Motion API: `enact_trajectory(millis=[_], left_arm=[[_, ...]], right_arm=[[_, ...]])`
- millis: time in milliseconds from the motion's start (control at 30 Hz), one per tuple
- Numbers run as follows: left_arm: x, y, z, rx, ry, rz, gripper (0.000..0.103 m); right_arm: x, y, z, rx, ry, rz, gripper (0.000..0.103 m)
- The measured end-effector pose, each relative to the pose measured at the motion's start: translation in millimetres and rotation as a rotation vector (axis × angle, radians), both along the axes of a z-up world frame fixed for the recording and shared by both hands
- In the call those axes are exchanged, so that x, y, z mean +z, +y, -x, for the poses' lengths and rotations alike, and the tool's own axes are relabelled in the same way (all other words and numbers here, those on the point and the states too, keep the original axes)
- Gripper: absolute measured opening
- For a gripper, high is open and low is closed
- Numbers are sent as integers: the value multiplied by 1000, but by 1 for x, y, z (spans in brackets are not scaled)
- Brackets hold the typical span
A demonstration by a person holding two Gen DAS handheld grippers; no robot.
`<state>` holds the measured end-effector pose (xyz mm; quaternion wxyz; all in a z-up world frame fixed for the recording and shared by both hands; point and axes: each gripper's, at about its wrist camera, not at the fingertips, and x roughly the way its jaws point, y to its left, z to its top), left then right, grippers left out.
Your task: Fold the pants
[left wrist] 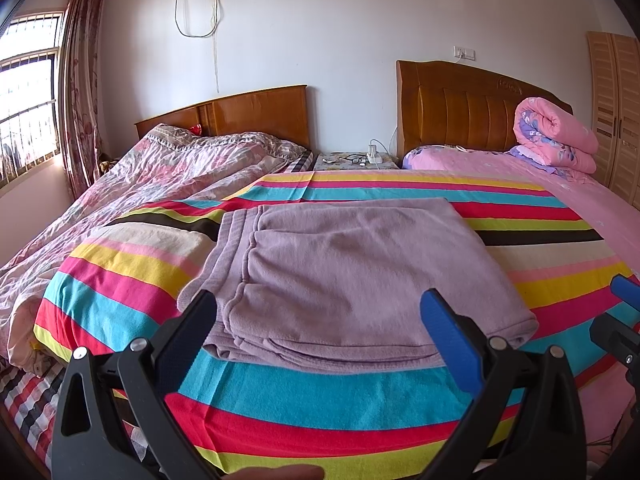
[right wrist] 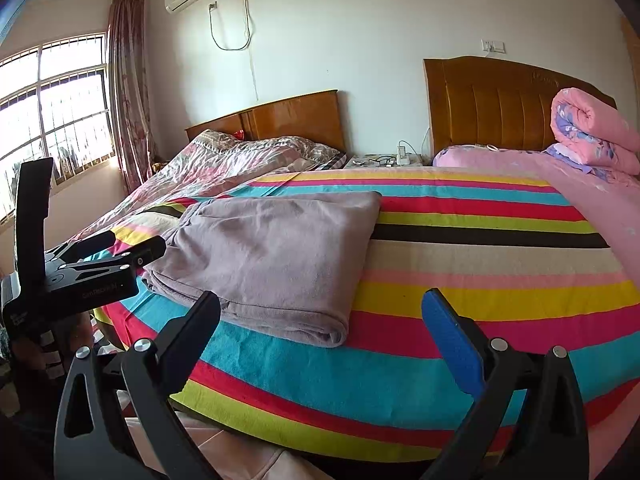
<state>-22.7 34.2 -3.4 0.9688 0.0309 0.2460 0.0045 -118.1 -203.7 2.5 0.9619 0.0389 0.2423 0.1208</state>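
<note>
Striped terry blanket covers the bed, two wooden headboards against the white wall beyond. The folded lilac pants lie just ahead of the left gripper, jaws spread, empty. The right gripper, likewise agape, has them ahead-left.

Daylight is coming in through the barred window at far left, where the panes are being blown out to white in both views. The white plaster wall is being lit evenly, slightly cool. Soft glare is being thrown on the glossy brown wooden headboard. Only faint shadows are being cast under the folded mauve fleece pants onto the bright multicoloured striped blanket. Strong fisheye bending is being seen toward the edges, with black vignetting in the corners. The centre is being rendered sharp; edges are being softened.
</note>
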Motion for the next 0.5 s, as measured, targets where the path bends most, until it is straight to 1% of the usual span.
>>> enact_trajectory(millis=[200, 367, 433, 467, 500], left_arm=[[-1, 3, 3, 20, -8, 7, 102], [1, 11, -3, 24, 5, 37, 102], [4, 17, -5, 58, -4, 42, 102], [7, 24, -6, 92, -19, 45, 102], [11, 33, -6, 132, -42, 42, 102]], right_arm=[[-2, 2, -1, 1, 10, -3, 98], [-1, -3, 1, -19, 4, -12, 98], [4, -16, 3, -67, -26, -16, 98], [9, -29, 7, -112, -50, -15, 98], [15, -45, 11, -181, -83, -7, 98]])
